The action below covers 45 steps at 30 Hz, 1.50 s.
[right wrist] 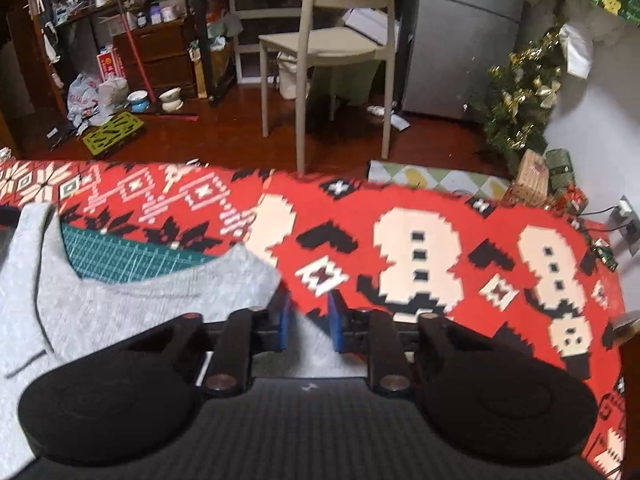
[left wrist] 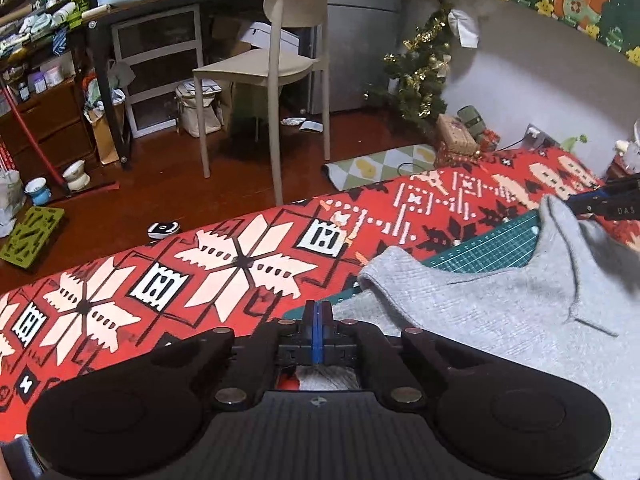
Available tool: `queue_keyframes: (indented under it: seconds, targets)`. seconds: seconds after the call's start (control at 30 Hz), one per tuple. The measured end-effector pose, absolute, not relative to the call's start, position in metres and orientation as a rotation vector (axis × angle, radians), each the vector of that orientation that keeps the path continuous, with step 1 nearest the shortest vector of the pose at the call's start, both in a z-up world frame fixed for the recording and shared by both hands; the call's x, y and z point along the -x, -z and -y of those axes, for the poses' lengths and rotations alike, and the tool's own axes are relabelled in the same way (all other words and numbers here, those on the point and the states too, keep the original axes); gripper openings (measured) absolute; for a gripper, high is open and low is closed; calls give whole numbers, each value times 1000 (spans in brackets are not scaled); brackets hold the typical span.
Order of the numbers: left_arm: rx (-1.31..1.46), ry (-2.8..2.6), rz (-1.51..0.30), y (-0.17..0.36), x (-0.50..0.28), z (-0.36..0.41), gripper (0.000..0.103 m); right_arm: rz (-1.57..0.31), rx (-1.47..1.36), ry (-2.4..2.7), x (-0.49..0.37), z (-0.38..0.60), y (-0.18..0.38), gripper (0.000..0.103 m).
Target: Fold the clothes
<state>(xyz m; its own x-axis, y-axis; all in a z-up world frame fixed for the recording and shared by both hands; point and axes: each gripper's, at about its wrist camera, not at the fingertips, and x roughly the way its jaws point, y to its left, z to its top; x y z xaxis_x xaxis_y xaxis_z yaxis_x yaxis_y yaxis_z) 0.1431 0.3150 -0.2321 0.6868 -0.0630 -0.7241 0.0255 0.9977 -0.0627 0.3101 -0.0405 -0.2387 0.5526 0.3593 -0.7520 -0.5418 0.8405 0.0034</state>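
Observation:
A grey sleeveless knit top (left wrist: pixel 480 312) lies on a green cutting mat (left wrist: pixel 492 248) over the red patterned cloth (left wrist: pixel 240 264). My left gripper (left wrist: pixel 317 316) sits at the top's left edge with its blue pads pressed together. Grey fabric shows just behind the pads, so it is shut on the edge of the top. In the right wrist view the top (right wrist: pixel 120 304) fills the lower left, and its right shoulder strap drapes against the left finger. My right gripper (right wrist: pixel 311 320) is open, with a wide gap and grey cloth beneath it. That gripper also shows at the far right of the left wrist view, beside the raised strap (left wrist: pixel 554 216).
The red cloth (right wrist: pixel 400 248) stretches right and ends at a far edge. Beyond it stand a beige chair (left wrist: pixel 276 64), a cluttered desk (left wrist: pixel 152 4), a small Christmas tree (right wrist: pixel 520 92) with wrapped gifts (right wrist: pixel 536 178), and a floor mat (left wrist: pixel 372 166).

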Motion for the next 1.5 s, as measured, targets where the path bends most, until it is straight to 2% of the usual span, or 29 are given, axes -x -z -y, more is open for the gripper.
queue_keyframes:
  seconds: [0.13, 0.37, 0.53, 0.73, 0.87, 0.97, 1.27, 1.33, 1.5]
  targets:
    - [89, 78, -785, 223, -146, -318, 5, -791, 206, -585, -306, 41, 219, 19]
    - [167, 227, -710, 196, -154, -303, 5, -831, 239, -694, -297, 14, 222, 19]
    - [59, 220, -865, 229, -176, -276, 5, -858, 235, -654, -308, 1, 241, 19]
    - [149, 147, -799, 221, -167, -290, 5, -849, 209, -642, -304, 4, 228, 22]
    - [142, 170, -760, 206, -150, -279, 7, -821, 249, -675, -280, 3, 209, 25]
    - [173, 226, -743, 200, -138, -266, 7, -830, 251, -694, -274, -10, 216, 25]
    - [202, 234, -827, 239, -168, -218, 7, -856, 256, -749, -258, -49, 239, 23]
    - [212, 213, -825, 241, -172, -220, 6, -872, 237, -740, -260, -52, 240, 17]
    - [239, 219, -806, 238, -168, -222, 7, -846, 251, -751, -250, -52, 233, 22]
